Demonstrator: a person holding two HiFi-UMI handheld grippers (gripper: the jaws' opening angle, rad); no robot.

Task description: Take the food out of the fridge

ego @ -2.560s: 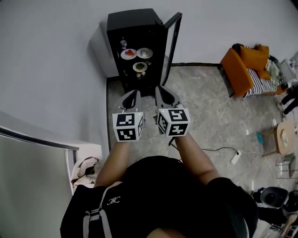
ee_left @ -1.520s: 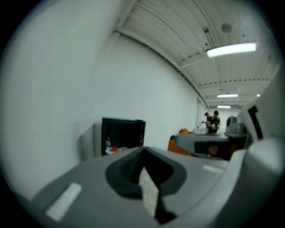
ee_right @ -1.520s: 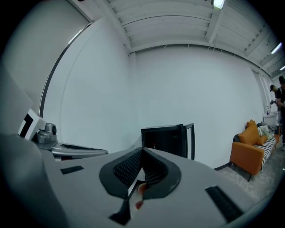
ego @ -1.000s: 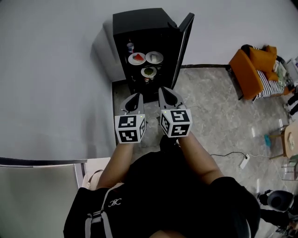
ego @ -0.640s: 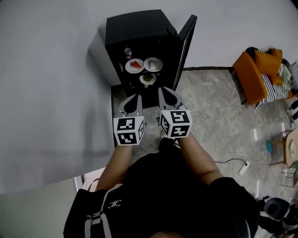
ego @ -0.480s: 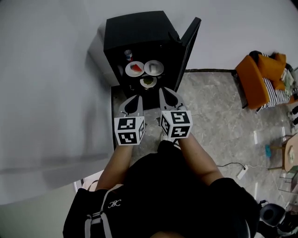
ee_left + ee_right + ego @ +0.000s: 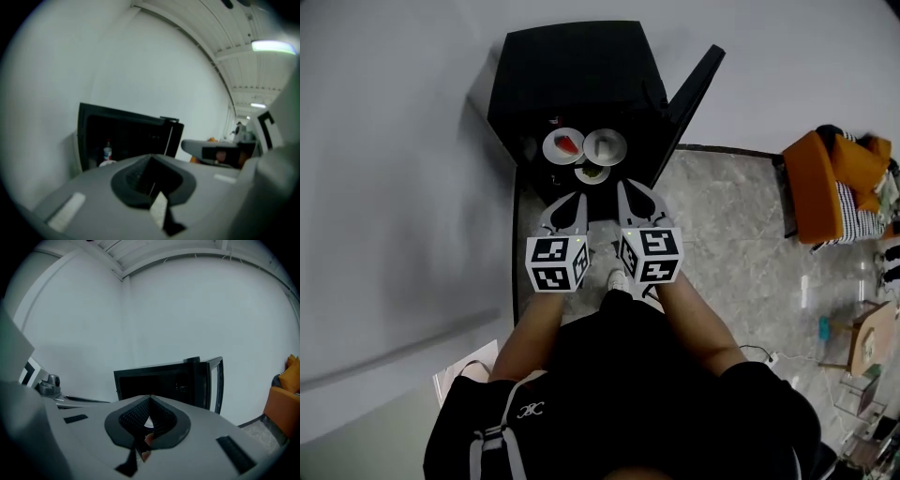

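Two hand-held grey grippers point side by side at a small black fridge that stands against a white wall, its door swung open to the right. The left gripper has its jaws pressed together with nothing between them, and the right gripper is likewise closed and empty; each carries a white cube with black square markers at its rear. The food is inside the fridge: a round white plate with a red piece and a second round white plate with pale contents sit next to each other on one shelf, and a dish of green food rests on a lower level, nearest the gripper tips. Neither gripper touches any of them. A small bottle with a red cap stands at the left of the cabinet, behind the plates. The person stands on a grey mottled tile floor, one pale shoe showing under the right gripper. An orange armchair sits well apart on the right
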